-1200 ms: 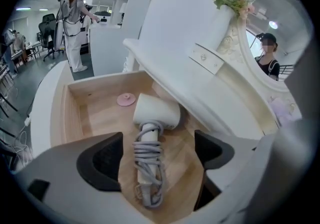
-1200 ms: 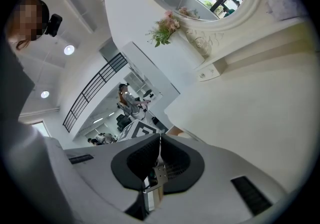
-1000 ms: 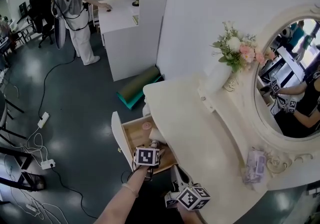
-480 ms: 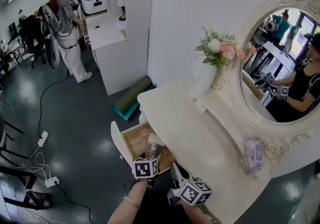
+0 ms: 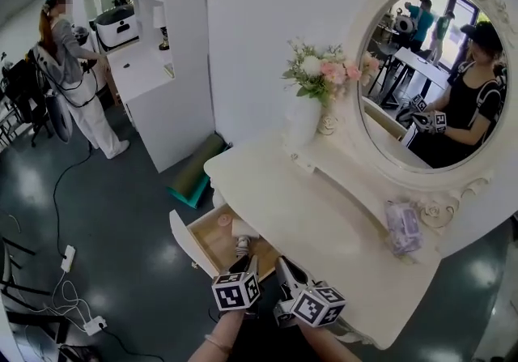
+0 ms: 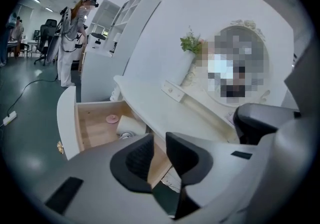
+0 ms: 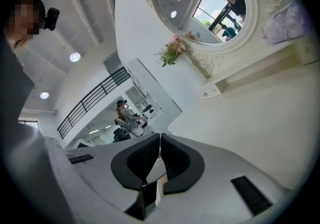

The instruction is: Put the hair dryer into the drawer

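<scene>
The white dressing table's (image 5: 324,215) drawer (image 5: 184,243) stands pulled out at the left, its wooden inside showing. The white hair dryer (image 5: 244,230) lies inside it, against the table's side; in the left gripper view the hair dryer (image 6: 130,126) lies in the drawer (image 6: 67,123) well beyond the jaws. My left gripper (image 5: 245,265) hovers just in front of the drawer, and its jaws are closing with a gap and nothing between them (image 6: 160,144). My right gripper (image 5: 287,273) sits beside it at the table's front edge, shut on nothing (image 7: 159,154).
A small pink round thing (image 5: 224,220) also lies in the drawer. On the table stand a vase of flowers (image 5: 304,113), an oval mirror (image 5: 429,69) and a purple packet (image 5: 402,227). A green mat (image 5: 193,170) and cables (image 5: 65,259) lie on the floor; a person (image 5: 74,77) stands at the back.
My left gripper has drawn back and up, out of the drawer towards me, leaving the hair dryer lying inside. The right gripper has barely moved. The head view has tilted upwards.
</scene>
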`<state>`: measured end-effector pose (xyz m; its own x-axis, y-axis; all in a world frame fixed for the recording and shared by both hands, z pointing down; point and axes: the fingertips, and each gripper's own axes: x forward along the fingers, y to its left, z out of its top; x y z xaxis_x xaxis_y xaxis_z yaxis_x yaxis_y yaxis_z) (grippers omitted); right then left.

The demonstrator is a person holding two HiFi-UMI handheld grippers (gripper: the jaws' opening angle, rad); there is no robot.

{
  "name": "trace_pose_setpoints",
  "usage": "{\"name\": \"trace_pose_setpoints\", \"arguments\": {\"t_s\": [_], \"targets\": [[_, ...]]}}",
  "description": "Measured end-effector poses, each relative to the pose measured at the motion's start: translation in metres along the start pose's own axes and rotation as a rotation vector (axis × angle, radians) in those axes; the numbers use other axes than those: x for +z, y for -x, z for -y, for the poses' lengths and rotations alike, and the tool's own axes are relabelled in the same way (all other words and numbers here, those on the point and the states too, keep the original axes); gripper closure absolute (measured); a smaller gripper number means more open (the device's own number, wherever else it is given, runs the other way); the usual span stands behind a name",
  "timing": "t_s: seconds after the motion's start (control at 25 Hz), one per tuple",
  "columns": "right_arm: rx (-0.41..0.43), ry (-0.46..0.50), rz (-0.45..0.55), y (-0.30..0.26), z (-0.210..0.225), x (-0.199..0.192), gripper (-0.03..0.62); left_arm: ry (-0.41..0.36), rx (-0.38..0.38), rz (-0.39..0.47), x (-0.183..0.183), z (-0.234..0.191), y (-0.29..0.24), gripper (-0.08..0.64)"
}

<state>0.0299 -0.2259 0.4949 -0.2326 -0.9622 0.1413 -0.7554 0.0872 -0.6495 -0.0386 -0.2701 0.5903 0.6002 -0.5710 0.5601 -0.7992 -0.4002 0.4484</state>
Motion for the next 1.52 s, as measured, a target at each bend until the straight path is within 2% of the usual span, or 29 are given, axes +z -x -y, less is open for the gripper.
{"name": "trace_pose_setpoints", "arguments": {"t_s": [0.12, 0.32, 0.48, 0.6, 0.84, 1.28, 1.52], "targets": [[-0.027, -0.002, 0.034, 0.002, 0.0, 0.0, 0.563, -0.065, -0.096, 0.06, 0.007, 0.019, 0.014, 0.549], [-0.087, 0.057, 0.117, 0.016, -0.004, 0.001, 0.58, -0.162, -0.331, 0.177, 0.015, 0.06, 0.05, 0.552], [-0.114, 0.089, 0.141, 0.022, -0.004, -0.002, 0.578, -0.27, -0.442, 0.237, 0.019, 0.082, 0.077, 0.552], [-0.137, 0.117, 0.135, 0.024, -0.006, -0.007, 0.578, -0.303, -0.465, 0.248, 0.018, 0.085, 0.086, 0.552], [-0.19, 0.195, 0.151, 0.036, -0.005, -0.008, 0.577, -0.283, -0.484, 0.212, 0.005, 0.08, 0.089, 0.551], [-0.187, 0.159, 0.144, 0.044, -0.009, -0.019, 0.577, -0.284, -0.505, 0.197, -0.005, 0.076, 0.094, 0.551], [-0.153, 0.165, 0.166, 0.04, -0.019, -0.021, 0.577, -0.288, -0.477, 0.196, -0.004, 0.064, 0.096, 0.551]]}}
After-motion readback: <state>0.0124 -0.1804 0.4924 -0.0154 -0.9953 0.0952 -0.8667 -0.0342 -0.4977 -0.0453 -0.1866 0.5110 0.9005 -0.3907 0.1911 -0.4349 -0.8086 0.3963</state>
